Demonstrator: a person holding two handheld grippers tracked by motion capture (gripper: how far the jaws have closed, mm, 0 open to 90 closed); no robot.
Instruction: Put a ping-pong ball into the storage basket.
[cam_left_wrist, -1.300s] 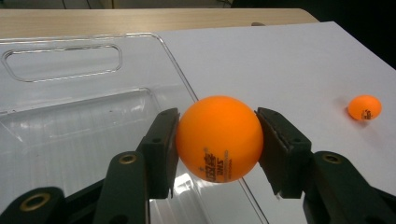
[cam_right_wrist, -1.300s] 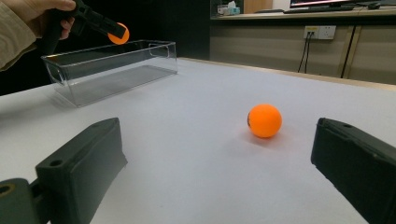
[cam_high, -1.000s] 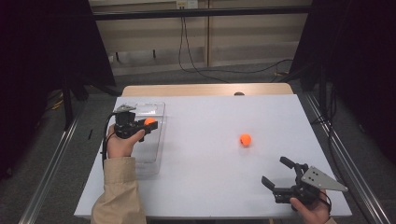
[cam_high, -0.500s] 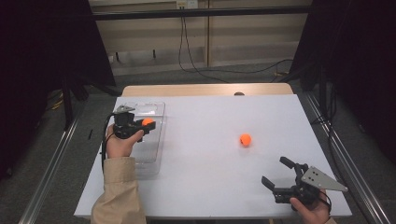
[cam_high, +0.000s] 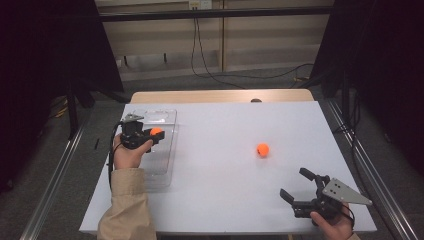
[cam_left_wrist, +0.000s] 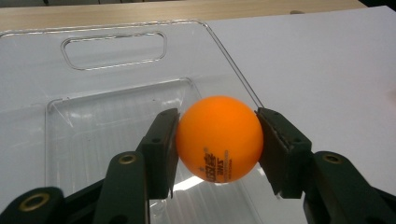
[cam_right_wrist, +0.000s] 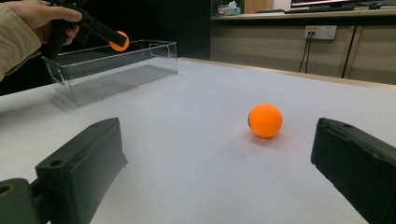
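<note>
An orange ping-pong ball (cam_left_wrist: 219, 139) with dark printing on its lower face sits clamped between the two black pads of the left gripper (cam_high: 151, 135), one pad on each side. The gripper holds it in the air over a clear plastic bin (cam_left_wrist: 116, 51) with a cut-out handle at its far end; the bin stands along the left edge of the white counter (cam_high: 225, 185). From the right gripper view the ball seems to hang about level with the bin's rim, though that is hard to judge. A second orange ball (cam_high: 262, 149) lies alone on the counter, well apart from the bin. The right gripper (cam_high: 300, 187) rests near the counter's front right corner, jaws spread wide and grasping nothing, with the second ball beyond them.
</note>
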